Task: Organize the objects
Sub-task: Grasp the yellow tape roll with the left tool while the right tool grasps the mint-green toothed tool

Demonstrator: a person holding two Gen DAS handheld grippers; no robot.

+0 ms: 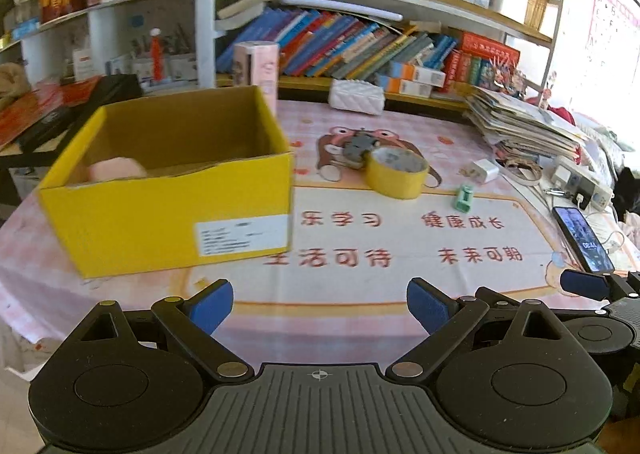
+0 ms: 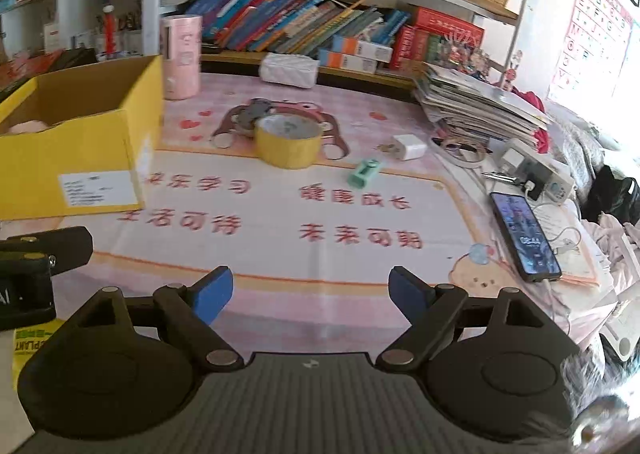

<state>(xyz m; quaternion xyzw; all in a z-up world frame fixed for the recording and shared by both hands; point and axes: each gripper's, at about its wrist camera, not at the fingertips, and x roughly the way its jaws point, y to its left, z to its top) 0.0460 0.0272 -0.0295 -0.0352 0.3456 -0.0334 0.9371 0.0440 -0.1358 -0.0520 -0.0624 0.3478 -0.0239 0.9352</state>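
An open yellow cardboard box (image 1: 168, 210) stands on the pink table mat at the left, with a pink soft object (image 1: 118, 169) inside; the box also shows in the right wrist view (image 2: 80, 142). A yellow tape roll (image 1: 397, 172) (image 2: 288, 144), a grey toy (image 1: 358, 146) (image 2: 250, 114), a small green item (image 1: 463, 197) (image 2: 365, 173) and a white charger plug (image 1: 485, 170) (image 2: 409, 147) lie on the mat. My left gripper (image 1: 320, 308) is open and empty above the near mat. My right gripper (image 2: 310, 296) is open and empty, to the right of the left one.
A phone (image 2: 524, 240) on a cable lies at the right edge beside a power strip (image 2: 536, 170). A stack of magazines (image 2: 480, 106), a white quilted pouch (image 2: 288, 70) and a pink tube box (image 2: 182, 56) stand at the back before bookshelves (image 2: 304, 26).
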